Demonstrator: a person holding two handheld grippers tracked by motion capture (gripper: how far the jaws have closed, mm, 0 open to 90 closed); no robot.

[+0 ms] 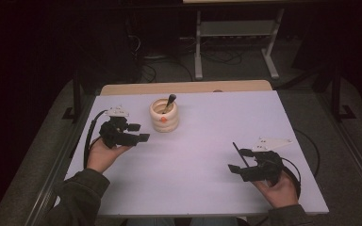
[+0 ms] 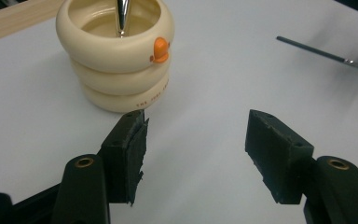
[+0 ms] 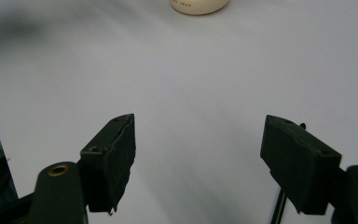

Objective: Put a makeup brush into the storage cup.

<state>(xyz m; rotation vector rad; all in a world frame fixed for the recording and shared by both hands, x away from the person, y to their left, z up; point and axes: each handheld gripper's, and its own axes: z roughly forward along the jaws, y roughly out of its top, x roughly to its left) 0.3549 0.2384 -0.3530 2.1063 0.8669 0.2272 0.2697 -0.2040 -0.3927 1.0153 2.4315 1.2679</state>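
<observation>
A cream, ring-stacked duck-shaped holder (image 1: pixel 164 116) stood on the far middle of the white table (image 1: pixel 202 155), its orange beak (image 1: pixel 163 119) turned toward the near edge. A dark-handled brush (image 1: pixel 169 103) leaned inside it, its handle tilted up to the right. In the left gripper view the same holder (image 2: pixel 116 51) showed three stacked rings with small dark lettering on the lowest, and a metal ferrule (image 2: pixel 122 16) stood in its hollow.

The left gripper (image 1: pixel 140 132) lay just left of the holder, carried in the person's left hand (image 1: pixel 104 155), its jaws pointing right toward the pot. Its jaws stood apart with nothing between them, only bare table, and the left pad (image 2: pixel 133 154) sat close below the holder's base without touching it.

The right gripper (image 1: pixel 238 160) rested at the near right of the table in the person's right hand (image 1: pixel 278 190), well apart from the holder. Its jaws were spread wide, and whether they clamped anything could not be told: a second thin dark brush (image 1: pixel 239 153) rose up and left past them, and in the right gripper view its thin dark handle (image 3: pixel 279 205) ran beside the right jaw. That brush also showed at the far right of the left gripper view (image 2: pixel 326 53).
</observation>
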